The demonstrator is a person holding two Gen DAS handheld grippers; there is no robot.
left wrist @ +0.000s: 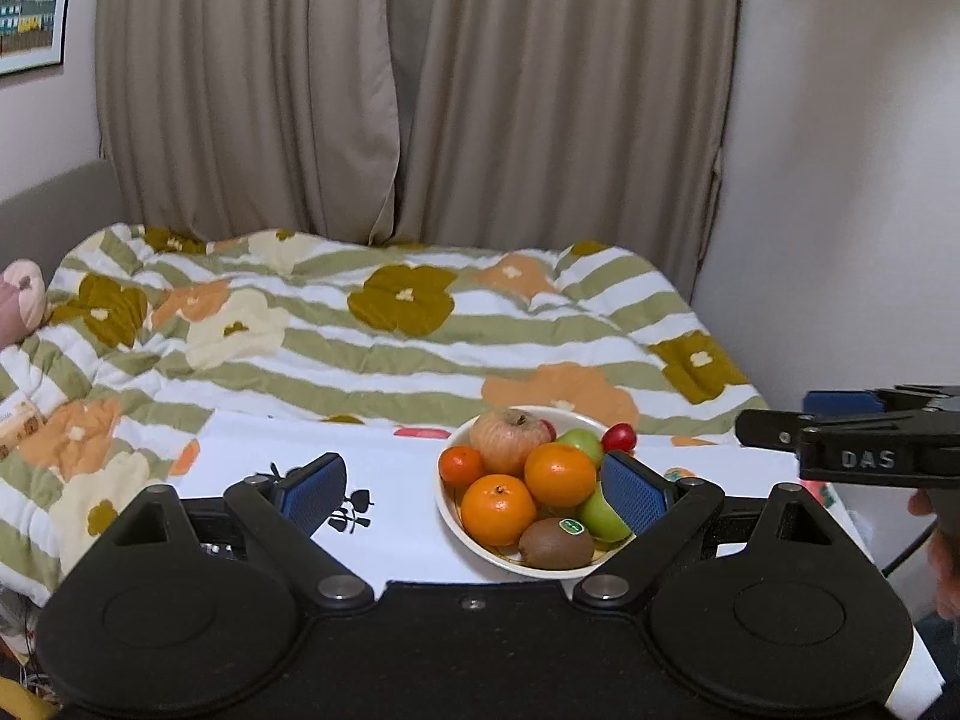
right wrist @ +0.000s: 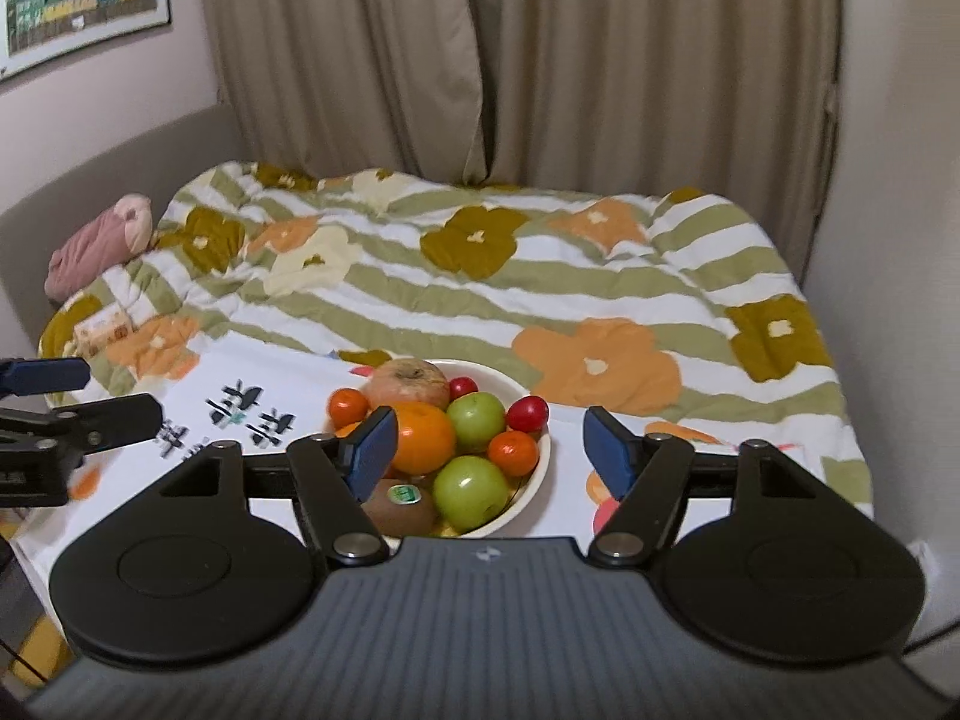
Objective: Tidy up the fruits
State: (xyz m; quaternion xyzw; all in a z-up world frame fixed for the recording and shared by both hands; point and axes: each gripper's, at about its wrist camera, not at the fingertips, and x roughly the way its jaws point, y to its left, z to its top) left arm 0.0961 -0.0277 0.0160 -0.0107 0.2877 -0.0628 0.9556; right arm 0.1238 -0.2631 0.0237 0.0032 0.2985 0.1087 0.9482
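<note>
A cream bowl on a white printed sheet holds a pale apple, oranges, small tangerines, green apples, a kiwi and red plums. My left gripper is open and empty, just in front of the bowl. My right gripper is open and empty, its jaws spread either side of the bowl. Each gripper shows in the other's view, the right one and the left one.
The white sheet lies on a table before a bed with a flowered striped quilt. A pink cushion sits at the bed's left. Beige curtains hang behind. A wall stands at the right.
</note>
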